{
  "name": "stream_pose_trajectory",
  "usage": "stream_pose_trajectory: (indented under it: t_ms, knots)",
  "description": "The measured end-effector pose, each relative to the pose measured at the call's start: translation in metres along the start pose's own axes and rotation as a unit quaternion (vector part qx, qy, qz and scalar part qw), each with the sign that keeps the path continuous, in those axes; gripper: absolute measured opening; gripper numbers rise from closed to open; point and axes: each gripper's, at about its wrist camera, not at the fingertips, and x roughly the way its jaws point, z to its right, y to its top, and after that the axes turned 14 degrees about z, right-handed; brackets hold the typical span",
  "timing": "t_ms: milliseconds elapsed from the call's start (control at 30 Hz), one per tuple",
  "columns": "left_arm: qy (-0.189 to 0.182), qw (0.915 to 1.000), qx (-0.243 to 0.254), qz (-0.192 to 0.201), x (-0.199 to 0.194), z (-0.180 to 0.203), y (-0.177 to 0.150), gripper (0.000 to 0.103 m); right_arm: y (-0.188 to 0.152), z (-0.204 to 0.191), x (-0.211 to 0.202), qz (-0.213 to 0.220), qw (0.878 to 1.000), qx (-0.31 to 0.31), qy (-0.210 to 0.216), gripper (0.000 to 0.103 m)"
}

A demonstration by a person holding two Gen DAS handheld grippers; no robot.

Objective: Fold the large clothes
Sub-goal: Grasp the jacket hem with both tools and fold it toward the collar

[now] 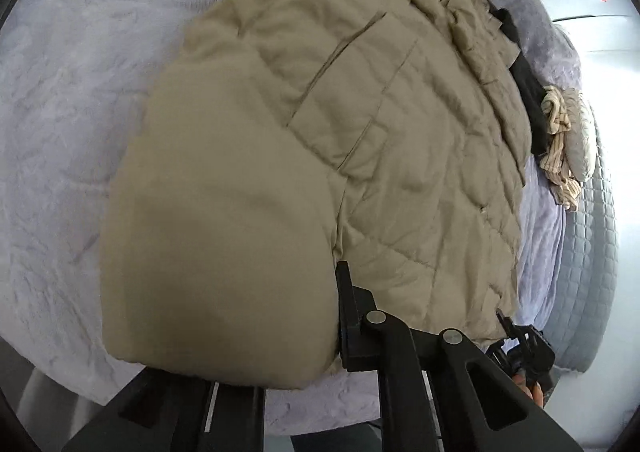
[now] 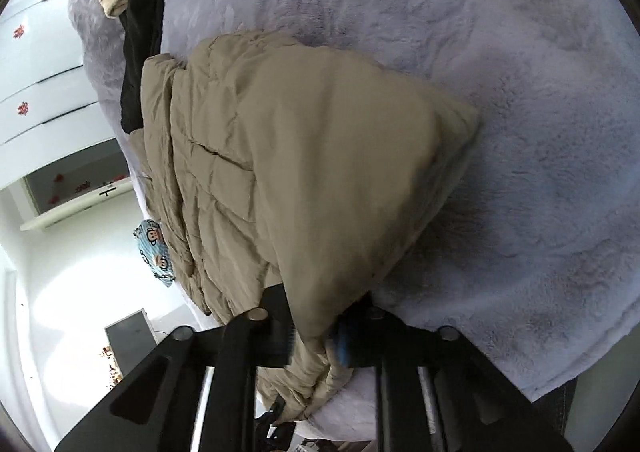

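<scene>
A large khaki quilted jacket (image 1: 400, 156) lies spread on a lavender fluffy blanket (image 1: 80, 100). In the left wrist view my left gripper (image 1: 334, 284) is shut on a smooth fold of the jacket at its near edge. One black finger (image 1: 348, 312) shows and the fabric hides the other. The right gripper (image 1: 520, 336) pinches the jacket's hem corner further right, with a hand behind it. In the right wrist view my right gripper (image 2: 316, 328) is shut on a bunched edge of the jacket (image 2: 320, 156), the cloth squeezed between both fingers.
A black garment (image 1: 528, 92) and a striped beige cloth (image 1: 556, 124) lie beyond the jacket at the bed's edge. A grey quilted mattress side (image 1: 592, 252) drops off there. White drawers (image 2: 40, 72) and a blue cartoon-print item (image 2: 154, 252) sit beside the bed.
</scene>
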Motion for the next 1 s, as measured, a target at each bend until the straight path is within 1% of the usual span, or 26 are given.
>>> stream_pose_trajectory:
  t_ms: [167,333,400,433,500,567,667,733,767,800,900,1000]
  knots:
    - [-0.018,0.9989,0.023,0.037,-0.032,0.013,0.014,0.01,0.0,-0.024,-0.01,0.002,0.999,-0.045,0.016,0.008]
    - [-0.032,0.996,0.046,0.07,-0.06,0.037,0.041,0.01,0.006,-0.062,-0.017,-0.002,0.996,-0.086,0.032,0.008]
    - [-0.038,0.9936,0.052,0.093,-0.071,0.05,0.055,0.01,0.009,-0.078,-0.019,-0.004,0.994,-0.102,0.04,0.008]
    - [-0.039,0.9927,0.053,0.101,-0.075,0.056,0.058,0.01,0.011,-0.092,-0.019,-0.006,0.992,-0.113,0.048,0.008]
    - [-0.044,0.9897,0.059,0.123,-0.083,0.075,0.074,0.01,0.017,-0.115,-0.019,-0.009,0.991,-0.119,0.067,0.008]
    - [-0.05,0.9852,0.074,0.146,-0.092,0.097,0.097,0.01,0.023,-0.139,-0.019,-0.011,0.988,-0.131,0.085,0.008]
    - [-0.053,0.9769,0.097,0.183,-0.101,0.129,0.124,0.01,0.036,-0.194,-0.017,-0.017,0.978,-0.178,0.107,0.007]
    - [-0.051,0.9712,0.109,0.206,-0.106,0.151,0.143,0.01,0.046,-0.229,-0.012,-0.024,0.971,-0.205,0.118,0.007]
    - [-0.048,0.9684,0.114,0.216,-0.107,0.162,0.154,0.01,0.048,-0.239,-0.01,-0.027,0.969,-0.213,0.123,0.007]
    - [-0.041,0.9667,0.118,0.223,-0.106,0.172,0.165,0.01,0.055,-0.257,-0.004,-0.032,0.965,-0.225,0.129,0.007]
    - [-0.016,0.9635,0.133,0.231,-0.099,0.2,0.194,0.01,0.069,-0.293,0.011,-0.047,0.957,-0.251,0.134,0.007]
    - [0.014,0.9591,0.151,0.239,-0.084,0.223,0.224,0.01,0.087,-0.333,0.039,-0.061,0.95,-0.279,0.128,0.007]
